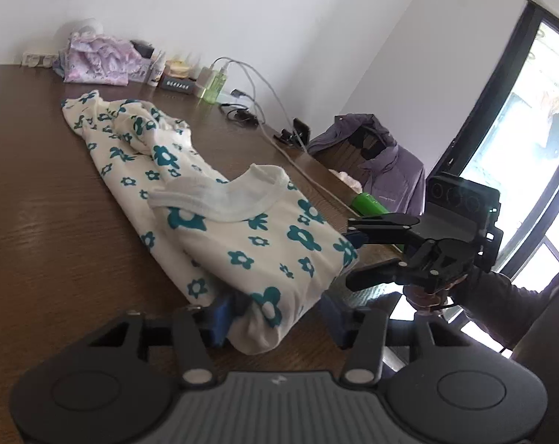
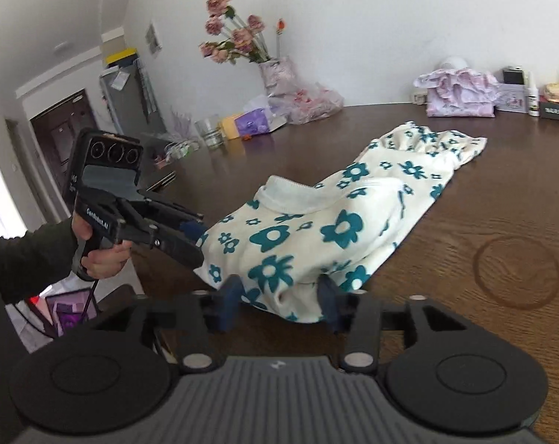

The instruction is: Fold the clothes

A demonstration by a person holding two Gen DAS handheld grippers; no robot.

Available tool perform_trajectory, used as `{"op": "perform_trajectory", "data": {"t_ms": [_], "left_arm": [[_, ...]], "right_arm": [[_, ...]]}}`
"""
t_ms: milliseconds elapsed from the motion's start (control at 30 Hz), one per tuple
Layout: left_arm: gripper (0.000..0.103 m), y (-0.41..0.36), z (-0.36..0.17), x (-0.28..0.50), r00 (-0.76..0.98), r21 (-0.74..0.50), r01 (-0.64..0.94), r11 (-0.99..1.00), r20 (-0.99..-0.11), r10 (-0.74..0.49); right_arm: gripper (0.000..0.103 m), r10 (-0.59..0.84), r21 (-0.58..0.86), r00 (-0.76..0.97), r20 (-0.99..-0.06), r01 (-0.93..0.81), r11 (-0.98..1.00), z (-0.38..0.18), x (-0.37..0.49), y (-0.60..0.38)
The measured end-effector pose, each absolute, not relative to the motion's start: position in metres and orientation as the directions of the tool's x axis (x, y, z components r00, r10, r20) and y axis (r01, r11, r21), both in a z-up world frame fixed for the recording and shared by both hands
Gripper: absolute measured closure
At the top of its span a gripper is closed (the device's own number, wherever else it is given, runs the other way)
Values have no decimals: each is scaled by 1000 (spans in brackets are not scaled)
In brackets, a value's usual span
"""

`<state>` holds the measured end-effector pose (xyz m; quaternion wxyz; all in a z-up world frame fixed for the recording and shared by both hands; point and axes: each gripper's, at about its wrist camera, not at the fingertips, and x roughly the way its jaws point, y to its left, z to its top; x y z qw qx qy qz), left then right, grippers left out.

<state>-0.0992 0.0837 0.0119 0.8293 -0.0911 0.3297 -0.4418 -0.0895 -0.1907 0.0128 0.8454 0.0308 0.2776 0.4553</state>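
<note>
The floral garment (image 1: 220,199) lies on the brown bench (image 1: 39,222), already doubled over, with its white ribbed neckline (image 1: 250,185) on the upper layer. Its long axis runs from the near edge of the bench toward the far wall, where the loose, wrinkled end rests.

The left tool (image 1: 275,318) stands partly open at the near folded end. Blue pads (image 1: 220,318) flank the bulging fold, one on each side; whether they press the cloth cannot be told, so no firm grip is confirmed. The right tool (image 2: 279,307) is likewise partly open, straddling the same near end at its other corner, with cloth between the fingers (image 2: 229,303) and no clear clamp visible.

Both tools point along the garment's length, from the near edge toward the far end. Neither is clearly nearer; they sit side by side across the short axis.

Judgement: the next fold probably carries the near end forward along the long axis, requiring both tools to close and travel together to keep the edge square.
</note>
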Motion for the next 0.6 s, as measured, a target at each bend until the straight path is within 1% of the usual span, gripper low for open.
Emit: {"op": "perform_trajectory", "data": {"t_ms": [33, 100, 133, 167, 200, 233, 267, 300, 333, 400, 500, 533, 567, 600], "left_arm": [[37, 81, 13, -105, 388, -414, 697, 586, -469, -793], [39, 71, 13, -112, 392, -323, 737, 594, -512, -765], [50, 67, 12, -113, 404, -276, 744, 609, -540, -739], [71, 64, 11, -113, 421, -248, 735, 632, -563, -711], [81, 64, 11, -109, 431, -253, 713, 654, -578, -693], [83, 70, 12, -103, 419, -299, 686, 663, -583, -697], [85, 76, 12, -99, 401, -347, 663, 664, -584, -706], [85, 81, 11, -98, 395, -363, 651, 666, -587, -706], [86, 84, 10, -101, 395, -365, 648, 669, -590, -704], [86, 89, 9, -104, 380, -403, 628, 666, -588, -714], [86, 101, 6, -107, 358, -491, 566, 663, -578, -734], [88, 106, 6, -110, 360, -508, 544, 668, -577, -733], [89, 110, 6, -114, 370, -504, 529, 683, -587, -720], [92, 113, 5, -118, 379, -497, 519, 695, -596, -708]], "right_arm": [[48, 800, 300, 408, -441, -773, 559, 11, -89, -189], [49, 812, 307, 371, -450, -790, 530, 9, -85, -182], [55, 806, 297, 359, -470, -796, 528, 8, -84, -179], [60, 798, 286, 349, -492, -800, 527, 7, -83, -175], [76, 789, 275, 339, -513, -805, 525, 6, -82, -172], [86, 773, 258, 346, -532, -803, 537, 6, -82, -172], [89, 773, 284, 327, -543, -795, 536, 7, -80, -175], [95, 777, 312, 315, -544, -784, 537, 9, -80, -179], [97, 777, 325, 316, -544, -775, 542, 11, -81, -184], [99, 762, 318, 313, -567, -770, 553, 10, -88, -187], [99, 764, 358, 305, -568, -745, 563, 7, -98, -191], [99, 765, 370, 306, -567, -735, 568, 7, -100, -191], [99, 760, 364, 316, -569, -732, 576, 7, -103, -191], [99, 757, 369, 321, -569, -723, 584, 8, -104, -193]]}}
